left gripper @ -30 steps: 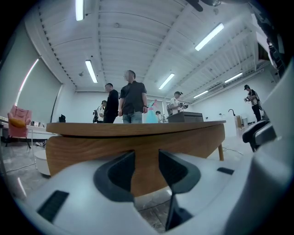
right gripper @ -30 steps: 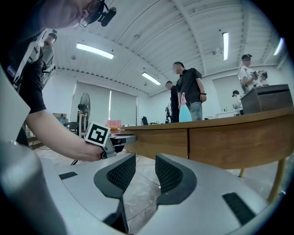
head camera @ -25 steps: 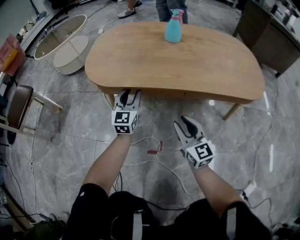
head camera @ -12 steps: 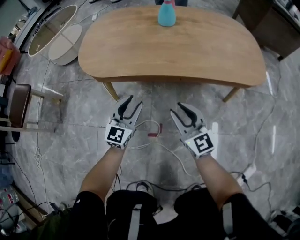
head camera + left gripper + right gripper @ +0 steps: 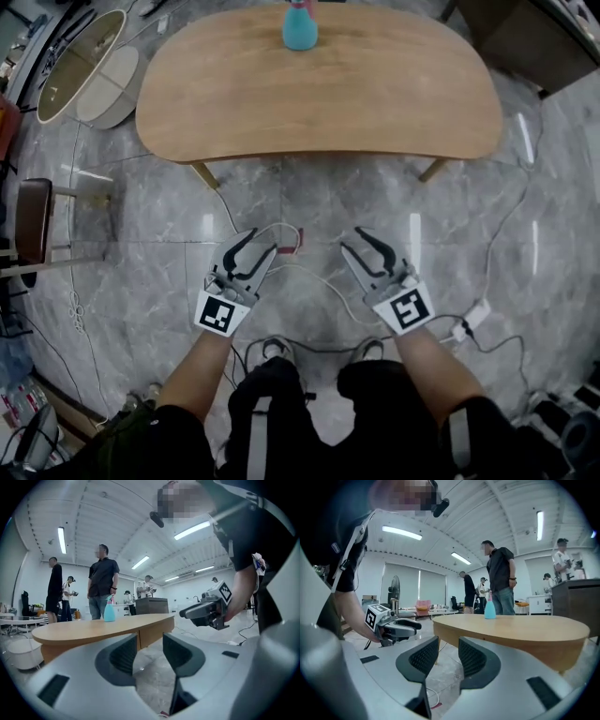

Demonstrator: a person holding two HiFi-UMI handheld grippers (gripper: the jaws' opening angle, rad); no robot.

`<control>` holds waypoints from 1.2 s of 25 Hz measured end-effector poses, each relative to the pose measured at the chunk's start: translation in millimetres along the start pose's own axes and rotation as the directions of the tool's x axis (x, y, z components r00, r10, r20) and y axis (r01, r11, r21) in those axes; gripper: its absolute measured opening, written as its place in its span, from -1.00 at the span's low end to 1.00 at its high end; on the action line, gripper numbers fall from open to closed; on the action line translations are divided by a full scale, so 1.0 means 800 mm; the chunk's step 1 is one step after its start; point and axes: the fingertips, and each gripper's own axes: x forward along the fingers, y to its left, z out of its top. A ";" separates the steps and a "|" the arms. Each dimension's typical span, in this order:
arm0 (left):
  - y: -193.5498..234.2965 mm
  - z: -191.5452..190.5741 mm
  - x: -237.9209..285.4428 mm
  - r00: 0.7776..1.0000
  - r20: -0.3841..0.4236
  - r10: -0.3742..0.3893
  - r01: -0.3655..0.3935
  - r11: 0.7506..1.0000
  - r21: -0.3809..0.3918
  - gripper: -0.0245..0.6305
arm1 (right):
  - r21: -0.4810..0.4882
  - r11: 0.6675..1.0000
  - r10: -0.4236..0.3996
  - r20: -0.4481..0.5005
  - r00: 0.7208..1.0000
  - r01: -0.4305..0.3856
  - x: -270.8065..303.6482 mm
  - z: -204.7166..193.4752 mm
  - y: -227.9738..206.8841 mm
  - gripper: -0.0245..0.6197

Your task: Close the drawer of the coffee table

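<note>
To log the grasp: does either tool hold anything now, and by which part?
Nothing is held. The left tool and the right tool both stand open and empty, apart from the table.

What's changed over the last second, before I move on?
The left claw pulled back from the front edge of the oval wooden coffee table; the right claw drew back too. Both are open, empty, over the grey marble floor. The turquoise spray bottle stayed on the tabletop.
</note>
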 end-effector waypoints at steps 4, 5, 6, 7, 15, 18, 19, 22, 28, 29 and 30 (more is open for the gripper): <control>-0.017 0.005 -0.013 0.997 -0.044 0.058 -0.059 0.998 -0.027 -0.45 | 0.058 0.997 -0.041 -0.035 0.999 0.043 -0.076 -0.010 -0.015 -0.58; -0.025 0.011 -0.016 0.996 -0.052 0.075 -0.077 0.997 -0.027 -0.45 | 0.069 0.997 -0.038 -0.044 0.998 0.041 -0.093 -0.009 -0.014 -0.58; -0.034 0.020 -0.018 0.994 -0.057 0.090 -0.091 0.995 -0.030 -0.45 | 0.084 0.996 -0.034 -0.047 0.998 0.038 -0.109 -0.005 -0.014 -0.58; -0.045 0.031 -0.018 0.994 -0.057 0.096 -0.098 0.995 -0.034 -0.45 | 0.102 0.994 -0.032 -0.046 0.998 0.037 -0.122 0.003 -0.013 -0.58; -0.161 0.135 -0.024 0.996 -0.088 -0.003 -0.004 0.996 -0.086 -0.45 | 0.180 0.983 -0.031 0.007 1.000 0.029 -0.207 0.097 0.021 -0.58; -0.195 0.177 -0.032 0.996 -0.085 -0.016 0.006 0.993 -0.114 -0.45 | 0.187 0.982 -0.039 0.009 0.999 0.037 -0.240 0.118 0.032 -0.58; -0.206 0.188 -0.037 0.996 -0.089 -0.022 0.012 0.993 -0.115 -0.45 | 0.188 0.981 -0.050 0.013 0.999 0.047 -0.252 0.126 0.033 -0.58; -0.234 0.204 -0.060 0.980 -0.181 -0.079 0.071 0.996 -0.050 -0.45 | 0.184 0.980 -0.076 0.003 0.997 0.074 -0.284 0.141 0.038 -0.58; -0.271 0.274 -0.079 0.987 -0.117 -0.108 0.097 0.991 -0.095 -0.45 | 0.124 0.986 -0.108 -0.025 0.994 0.111 -0.341 0.181 0.036 -0.58; -0.275 0.285 -0.081 0.985 -0.109 -0.132 0.122 0.988 -0.091 -0.45 | 0.147 0.981 -0.127 -0.019 0.992 0.128 -0.345 0.195 0.037 -0.58; -0.278 0.298 -0.084 0.983 -0.095 -0.155 0.146 0.985 -0.095 -0.45 | 0.163 0.976 -0.146 -0.005 0.989 0.145 -0.348 0.213 0.039 -0.58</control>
